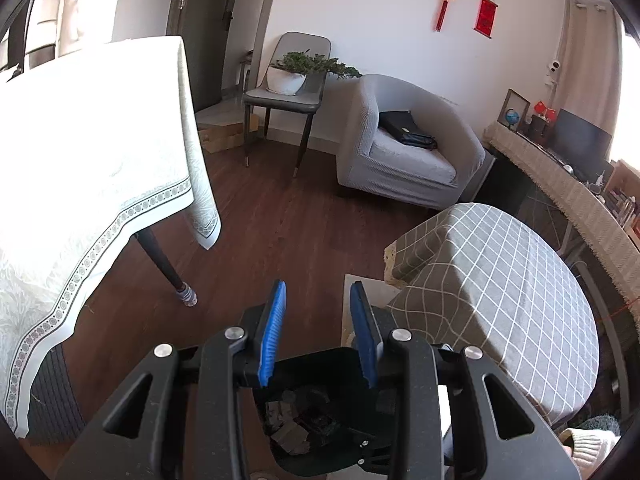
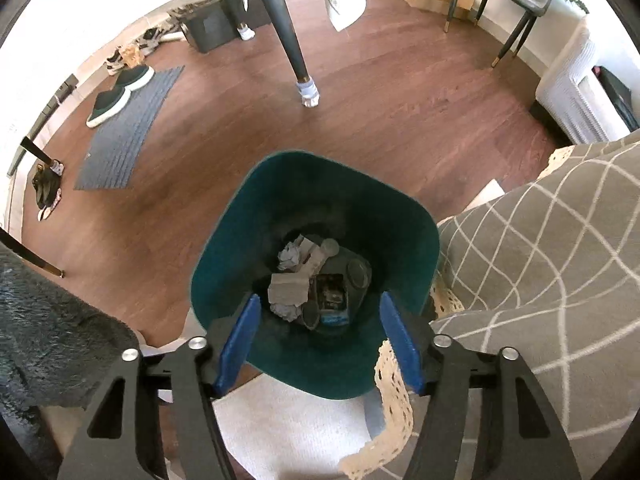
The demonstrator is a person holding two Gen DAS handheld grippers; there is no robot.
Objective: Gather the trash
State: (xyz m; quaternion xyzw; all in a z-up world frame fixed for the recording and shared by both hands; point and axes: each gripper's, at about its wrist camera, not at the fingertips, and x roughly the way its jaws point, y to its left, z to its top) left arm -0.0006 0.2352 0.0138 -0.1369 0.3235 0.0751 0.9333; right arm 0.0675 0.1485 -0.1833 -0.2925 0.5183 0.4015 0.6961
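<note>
Both grippers carry blue-padded fingers with nothing between them. Right gripper (image 2: 318,340) hangs low in its frame over a dark green bin (image 2: 248,216), its jaws spread wide and empty. Crumpled paper (image 2: 288,290) and other scraps lie at the bin's bottom, centre frame. Left gripper (image 1: 318,332) sits at lower centre of its view, jaws a narrow gap apart, gripping nothing; the bin (image 1: 316,364) shows just below them. A grey checked cloth (image 2: 540,280) drapes just right of the bin.

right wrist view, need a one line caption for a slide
Open right claw above a green trash bin holding crumpled paper, beside a checked tablecloth.
</note>
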